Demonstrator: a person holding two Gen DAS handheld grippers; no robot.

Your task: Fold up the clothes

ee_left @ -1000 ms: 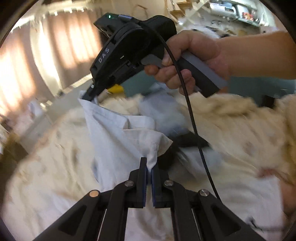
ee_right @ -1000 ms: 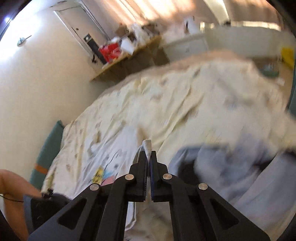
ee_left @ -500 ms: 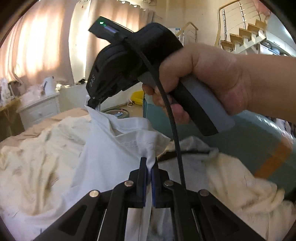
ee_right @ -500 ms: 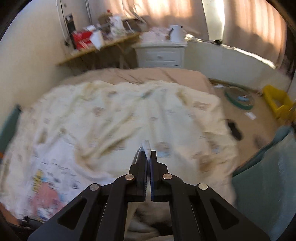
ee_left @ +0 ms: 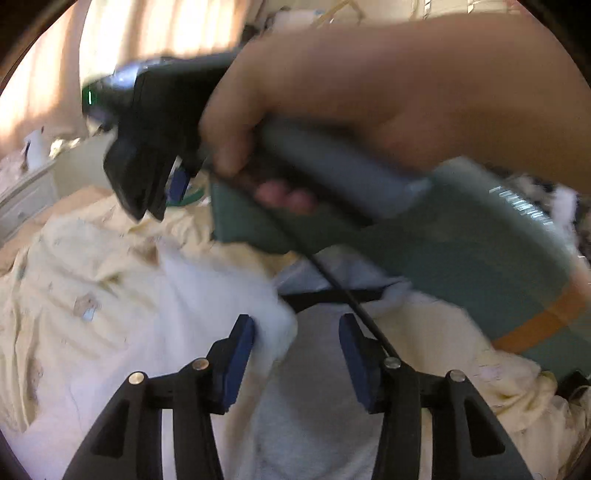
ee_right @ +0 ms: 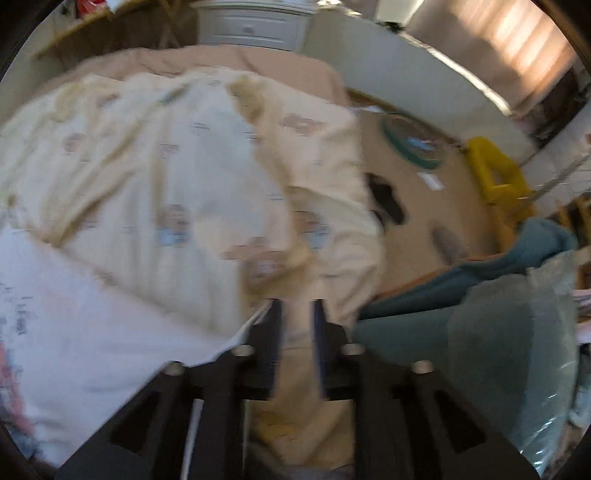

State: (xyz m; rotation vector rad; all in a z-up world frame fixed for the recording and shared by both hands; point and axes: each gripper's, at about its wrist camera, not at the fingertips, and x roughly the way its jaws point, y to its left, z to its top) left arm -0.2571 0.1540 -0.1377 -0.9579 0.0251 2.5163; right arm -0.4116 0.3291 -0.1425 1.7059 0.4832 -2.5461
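Left gripper [ee_left: 296, 343]: jaws opening, about half apart; a fold of the shirt [ee_left: 177, 317] lies by the left pad, not pinched.
Right gripper [ee_right: 297, 332]: jaws opening, gap narrow; white cloth edge beside the left finger, nothing clamped that I can tell. Frame blurred.
Shirt: spread on the quilt [ee_left: 74, 258], below both grippers.
Hand [ee_left: 332, 92]: holds the right gripper's handle, close above the shirt.
Judgement: both grips let go to lay the fold flat.

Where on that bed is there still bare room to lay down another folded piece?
The cream bedspread lies bare between the white shirt and the tan sheet near the nightstand. By the teal cushion, where both tongs hover, it is crowded.
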